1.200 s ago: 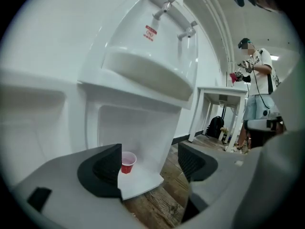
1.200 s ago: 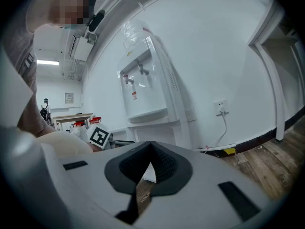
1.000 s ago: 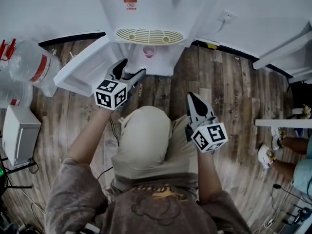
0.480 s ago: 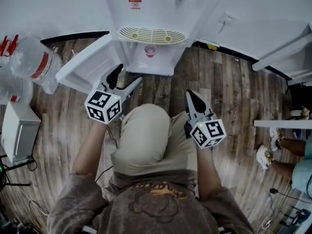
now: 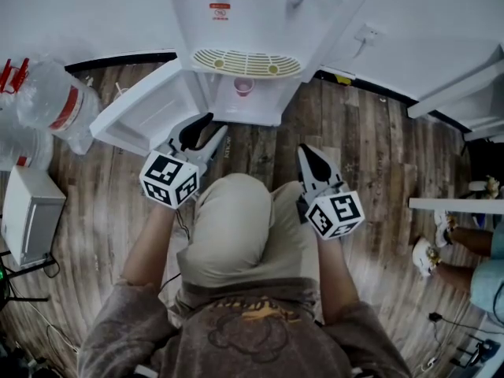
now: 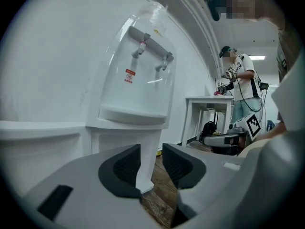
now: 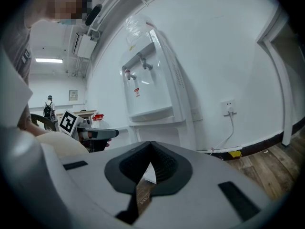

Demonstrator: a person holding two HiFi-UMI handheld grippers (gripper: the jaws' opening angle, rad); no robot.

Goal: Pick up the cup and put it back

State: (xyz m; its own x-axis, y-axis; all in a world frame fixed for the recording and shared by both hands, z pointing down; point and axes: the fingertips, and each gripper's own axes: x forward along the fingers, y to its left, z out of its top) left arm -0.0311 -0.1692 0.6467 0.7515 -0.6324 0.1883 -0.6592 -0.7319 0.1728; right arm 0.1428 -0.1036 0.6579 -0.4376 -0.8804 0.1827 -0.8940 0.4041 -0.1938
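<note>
Cup (image 5: 242, 87), pink, sits in the open cabinet recess under the water dispenser's (image 5: 260, 14) drip grille (image 5: 246, 61), looks upright, not yet lifted; cabinet door (image 5: 140, 110) is swung out to your left, so the recess is reachable from the front; your left gripper (image 5: 206, 132) points toward that opening but is well short of the cup; its jaws have just been closing to a narrow gap w/ nothing between them, only the dispenser base shows thru the gap in the left gripper view; prob. too narrow for the cup, so you'd need them wider before going in; your right gripper (image 5: 309, 154) sits over your knee, jaws pressed together at the tips, empty; likely parked out of the way since the left side does the pick; task at approach stage, imo.
</note>
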